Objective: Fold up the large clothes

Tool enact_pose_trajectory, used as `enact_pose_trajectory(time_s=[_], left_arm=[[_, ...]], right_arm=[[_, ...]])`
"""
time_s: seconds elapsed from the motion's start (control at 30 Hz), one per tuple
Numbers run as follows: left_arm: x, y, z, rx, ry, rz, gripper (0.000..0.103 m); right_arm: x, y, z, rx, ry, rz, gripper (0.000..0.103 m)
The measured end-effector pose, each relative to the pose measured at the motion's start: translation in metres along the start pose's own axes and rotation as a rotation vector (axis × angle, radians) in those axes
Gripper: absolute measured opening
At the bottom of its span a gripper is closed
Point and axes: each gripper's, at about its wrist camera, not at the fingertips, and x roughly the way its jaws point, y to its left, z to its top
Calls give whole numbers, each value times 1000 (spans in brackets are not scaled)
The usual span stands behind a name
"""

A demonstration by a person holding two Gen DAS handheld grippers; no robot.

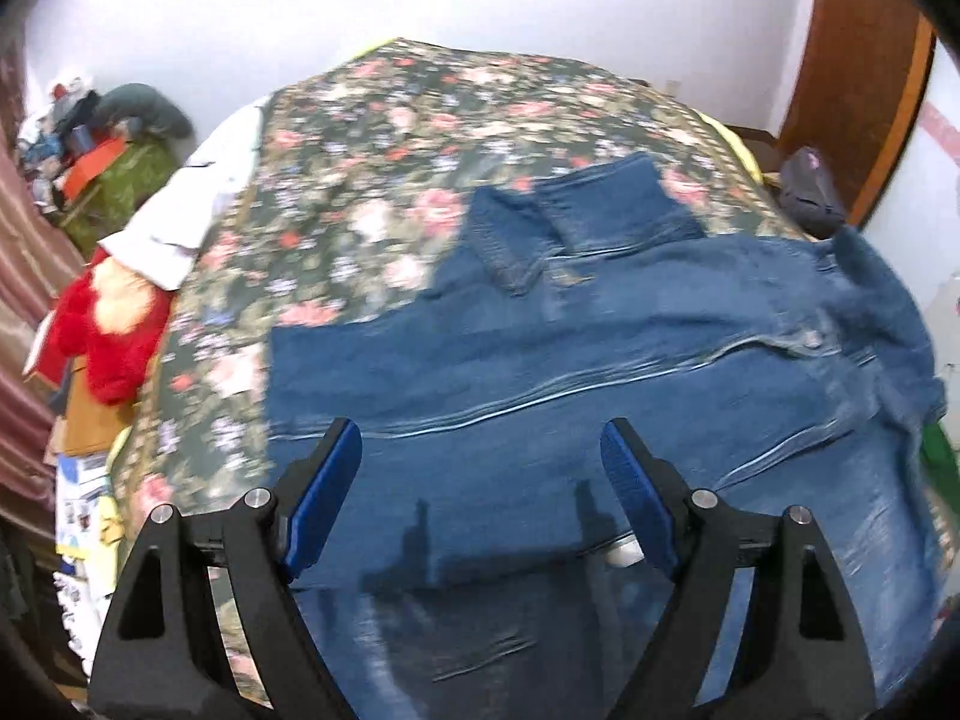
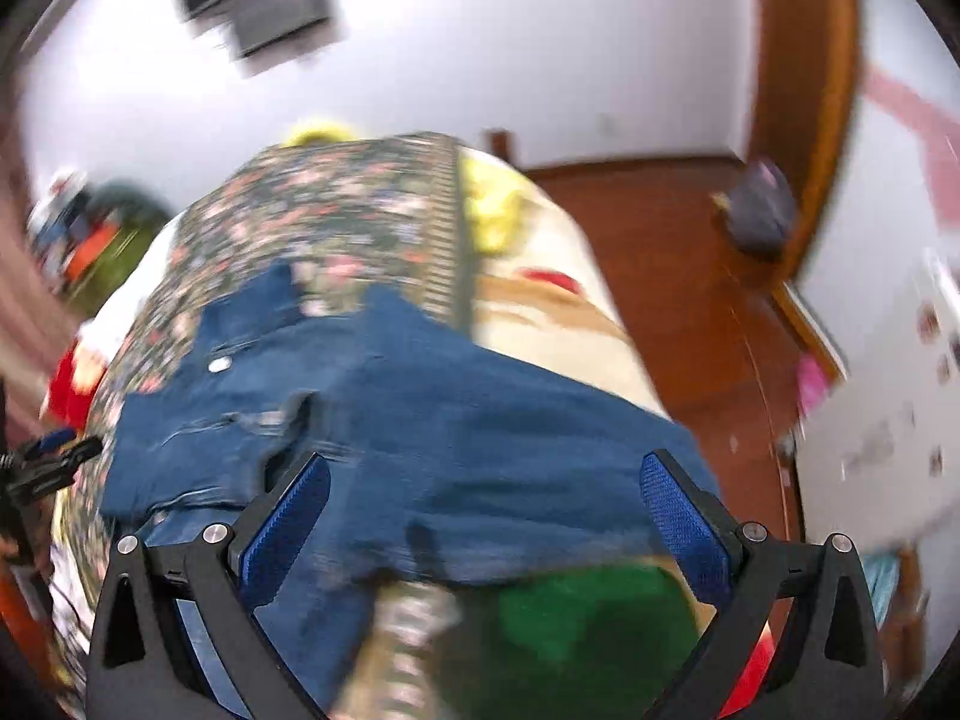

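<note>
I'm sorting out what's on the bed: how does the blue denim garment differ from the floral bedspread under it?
The denim garment is plain blue; the floral bedspread is dark green with pink flowers. The garment is rumpled with folded-over parts; the bedspread lies flat. The garment covers only the near part; the bedspread spans the bed. Both are cloth.

My blue denim jacket (image 1: 600, 360) lay spread flat on the floral-patterned bedspread (image 1: 384, 138), nearer my side of the bed. My left black two-finger gripper (image 1: 483, 456) hung over its near part, jaws wide apart. My right black two-finger gripper (image 2: 486, 492) hung over its right edge. A red plush toy (image 1: 114, 330) lay left of the bed, a brown wooden door (image 1: 852, 72) behind and to the right.
</note>
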Motion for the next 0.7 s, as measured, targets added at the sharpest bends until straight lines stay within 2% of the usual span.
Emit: enact_pose_trajectory(time_s=[0.03, 0.2, 0.3, 0.37, 0.53, 0.7], left_arm=[[4, -8, 4, 4, 10, -15, 82], [33, -51, 19, 23, 81, -103, 82], [50, -72, 23, 20, 135, -157, 82], [63, -89, 24, 22, 178, -197, 82], [79, -119, 20, 56, 222, -216, 82], [86, -131, 18, 72, 206, -183, 82]], right_arm=[[6, -25, -5, 77, 29, 1, 103], [34, -96, -36, 320, 146, -1, 103], [49, -126, -56, 449, 200, 54, 103], [54, -139, -62, 509, 205, 88, 103], [76, -159, -63, 625, 222, 209, 102], [103, -164, -55, 657, 249, 246, 92]])
